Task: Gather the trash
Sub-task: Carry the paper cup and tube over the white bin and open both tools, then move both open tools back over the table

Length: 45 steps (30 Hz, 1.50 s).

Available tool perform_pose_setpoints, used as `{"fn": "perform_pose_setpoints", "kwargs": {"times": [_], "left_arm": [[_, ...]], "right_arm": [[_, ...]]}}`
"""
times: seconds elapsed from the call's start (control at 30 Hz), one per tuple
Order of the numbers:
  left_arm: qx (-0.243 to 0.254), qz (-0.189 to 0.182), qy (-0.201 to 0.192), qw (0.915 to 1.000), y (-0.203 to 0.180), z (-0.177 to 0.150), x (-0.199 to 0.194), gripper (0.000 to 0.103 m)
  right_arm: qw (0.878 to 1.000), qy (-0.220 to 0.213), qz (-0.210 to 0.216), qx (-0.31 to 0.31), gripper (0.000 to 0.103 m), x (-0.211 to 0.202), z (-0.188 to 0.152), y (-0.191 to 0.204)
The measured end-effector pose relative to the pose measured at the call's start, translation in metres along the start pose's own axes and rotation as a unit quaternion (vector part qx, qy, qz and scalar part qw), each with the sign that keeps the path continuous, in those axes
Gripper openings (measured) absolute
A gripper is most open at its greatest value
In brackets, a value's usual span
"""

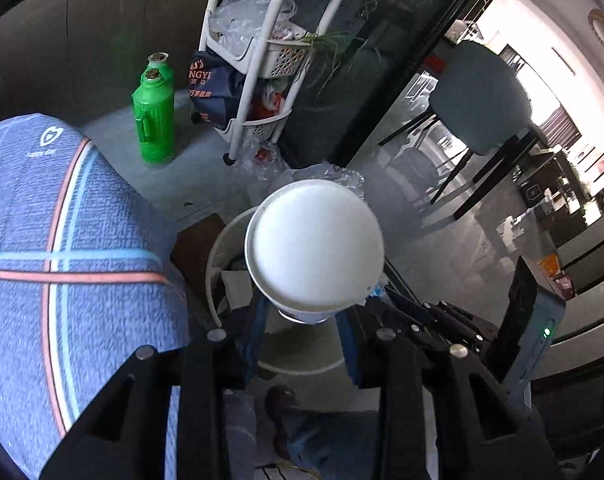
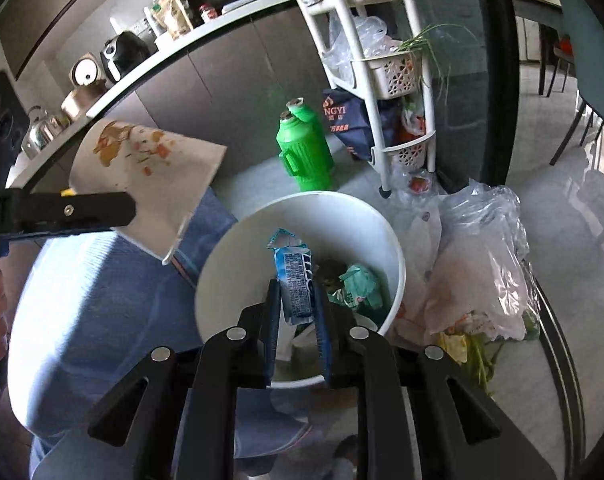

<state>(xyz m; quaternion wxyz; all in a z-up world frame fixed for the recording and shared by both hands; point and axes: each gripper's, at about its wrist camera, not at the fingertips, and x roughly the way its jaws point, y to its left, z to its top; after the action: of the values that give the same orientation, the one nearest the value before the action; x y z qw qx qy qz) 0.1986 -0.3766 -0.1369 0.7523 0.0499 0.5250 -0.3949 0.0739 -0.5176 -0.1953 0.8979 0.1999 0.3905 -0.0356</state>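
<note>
The right tool grips a blue foil wrapper, long axis upright, directly above the round white plastic bin; the left tool clamps a white paper cup nearby.

The paper cup looks matt and smooth, its inner wall stained with greasy orange; the bin is plain white plastic with a dull sheen; the wrapper is glossy printed foil, creased; the flasks are ribbed green plastic, shiny; the bags are thin, crinkled clear film; the rack is white perforated plastic; the apron is coarse woven blue cloth; the floor is polished grey tile.
</note>
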Motion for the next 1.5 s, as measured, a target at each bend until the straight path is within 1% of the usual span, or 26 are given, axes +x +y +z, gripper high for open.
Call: {"fn": "perform_pose_setpoints", "kwargs": {"times": [0.03,0.07,0.1,0.13,0.17,0.2,0.23,0.27,0.3,0.33,0.37,0.4,0.43,0.67,0.83,0.97,1.17,1.33,1.5], "left_arm": [[-0.001,0.005,-0.001,1.0,0.002,0.002,0.004,0.036],[-0.002,0.009,-0.001,1.0,0.002,0.004,0.006,0.037],[-0.004,0.017,-0.006,0.9998,0.004,0.005,0.008,0.038],[-0.004,0.023,-0.011,0.9997,0.005,0.007,0.008,0.048],[-0.003,0.027,-0.015,0.9995,0.006,0.007,0.007,0.065],[-0.005,0.036,-0.027,0.999,0.008,0.008,0.004,0.073],[-0.007,0.04,-0.039,0.9984,0.009,0.007,-0.001,0.081],[-0.007,0.041,-0.052,0.9978,0.011,0.007,-0.006,0.086],[-0.008,0.042,-0.056,0.9975,0.013,0.006,-0.011,0.089],[-0.011,0.044,-0.062,0.997,0.014,0.005,-0.015,0.096],[-0.014,0.046,-0.07,0.9964,0.016,0.005,-0.019,0.099],[-0.02,0.048,-0.08,0.9954,0.019,0.004,-0.025,0.099],[-0.023,0.048,-0.083,0.9951,0.021,0.004,-0.029,0.099],[-0.053,0.049,-0.086,0.9937,0.033,-0.012,-0.054,0.099],[-0.073,0.061,-0.099,0.9905,0.054,-0.025,-0.082,0.099],[-0.105,0.072,-0.115,0.9852,0.078,-0.036,-0.11,0.099],[-0.148,0.116,-0.148,0.971,0.131,-0.055,-0.156,0.099],[-0.205,0.15,-0.163,0.9533,0.196,-0.071,-0.191,0.099],[-0.26,0.149,-0.178,0.9372,0.249,-0.075,-0.211,0.099]], "right_arm": [[1.0,0.0,-0.006,-0.009,0.022,0.004,0.0,0.001],[1.0,0.002,-0.016,-0.019,0.032,0.007,0.0,0.003],[0.999,0.004,-0.021,-0.034,0.039,0.01,0.0,0.005],[0.999,0.005,-0.019,-0.04,0.044,0.011,-0.001,0.005],[0.999,0.005,-0.016,-0.047,0.055,0.011,-0.002,0.007],[0.999,0.002,-0.017,-0.05,0.062,0.01,-0.002,0.007],[0.998,-0.006,-0.019,-0.058,0.066,0.008,-0.003,0.009],[0.998,-0.011,-0.021,-0.063,0.073,0.006,-0.003,0.011],[0.997,-0.018,-0.021,-0.069,0.083,0.003,-0.004,0.012],[0.997,-0.021,-0.021,-0.072,0.089,0.001,-0.004,0.014],[0.997,-0.022,-0.018,-0.073,0.095,-0.001,-0.004,0.015],[0.997,-0.021,-0.015,-0.074,0.094,-0.003,-0.005,0.016],[0.997,-0.019,-0.014,-0.073,0.094,-0.004,-0.005,0.017],[0.999,-0.002,-0.001,-0.045,0.094,-0.007,-0.005,0.027],[0.998,-0.005,0.007,-0.056,0.094,-0.017,0.0,0.044],[0.997,-0.006,0.017,-0.071,0.094,-0.025,0.004,0.064],[0.994,-0.013,0.029,-0.104,0.094,-0.035,0.01,0.097],[0.992,-0.015,0.044,-0.12,0.094,-0.037,0.016,0.122],[0.989,-0.02,0.052,-0.135,0.094,-0.034,0.024,0.146]]}}
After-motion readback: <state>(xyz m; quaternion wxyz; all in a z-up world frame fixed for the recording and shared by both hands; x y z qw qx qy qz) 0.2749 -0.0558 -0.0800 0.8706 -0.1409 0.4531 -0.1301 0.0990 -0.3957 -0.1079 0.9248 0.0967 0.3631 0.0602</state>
